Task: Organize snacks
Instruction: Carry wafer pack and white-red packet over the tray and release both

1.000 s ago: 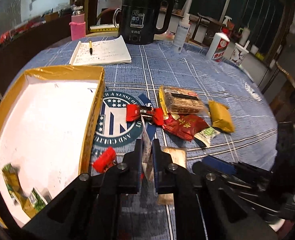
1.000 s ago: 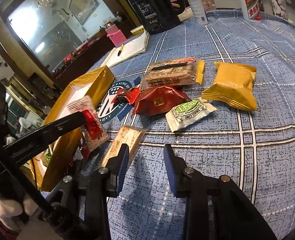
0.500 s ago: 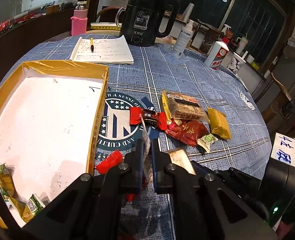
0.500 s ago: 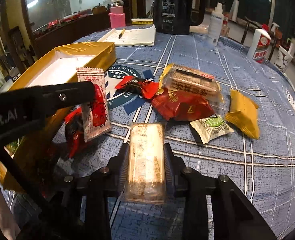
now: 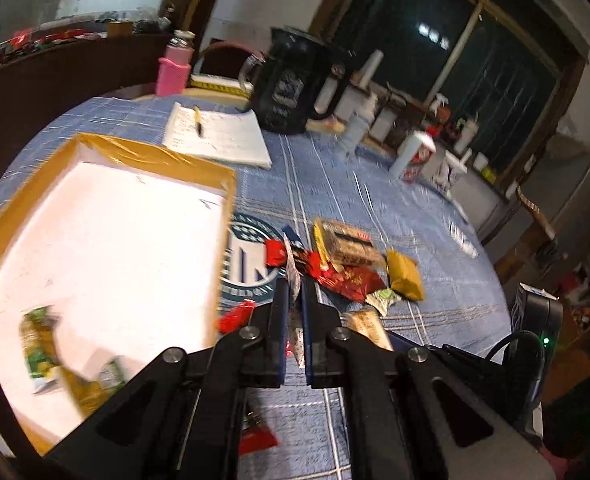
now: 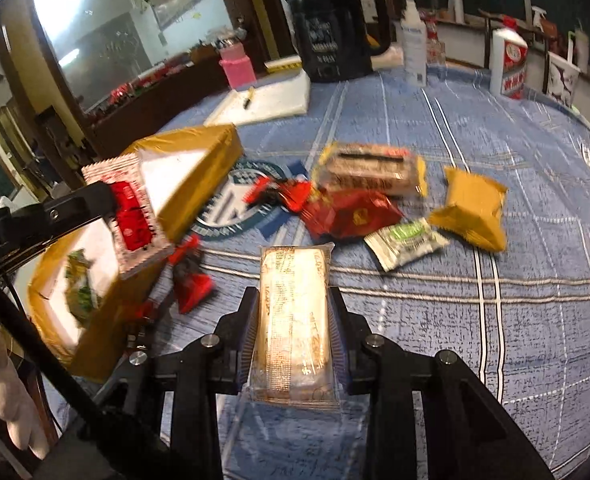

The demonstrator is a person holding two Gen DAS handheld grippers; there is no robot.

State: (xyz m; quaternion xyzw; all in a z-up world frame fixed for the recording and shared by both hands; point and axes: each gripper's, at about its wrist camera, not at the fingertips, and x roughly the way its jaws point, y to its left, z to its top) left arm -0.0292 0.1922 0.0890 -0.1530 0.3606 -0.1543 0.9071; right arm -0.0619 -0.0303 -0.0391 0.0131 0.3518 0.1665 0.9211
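A: Right, both hands are loaded now. Your left gripper [image 5: 293,304] is clamped hard on the thin sachet [image 6: 129,216], the white one with the red panel, pinched edge-on between the jaws.

B: And a second ago your right gripper [image 6: 293,312] was bare above the table with the pale bar lying ahead of it. Now the bar [image 6: 293,320] sits lengthwise between its jaws, gripped by its long sides and lifted off the cloth [image 6: 495,320].

A: You've swung that sachet too. From the right wrist view it hangs just at the near wall of the gold box [image 6: 199,184], tilted, over the rim.

B: Which means two snacks go in on one trip, I'd say. The box [image 5: 107,240] is mostly bare white floor, with only a couple of green packets [image 5: 39,340] near your end.

A: Plenty left out, though. The red pouch [image 6: 351,212], the brown wafer pack [image 6: 371,168], the yellow packet [image 6: 471,208], the small green-and-white one [image 6: 407,240] and the red twist candy [image 6: 279,194] lie clustered mid-table.

B: Plus a red candy [image 6: 191,276] on the cloth right beside the box, by your left jaws.

A: Everything's blurred, so you're moving fast. My guess is the sachet drops first, since it's already at the rim.

B: Mind the bar, though: the wrapper looks slick, and it's held only by its sides.
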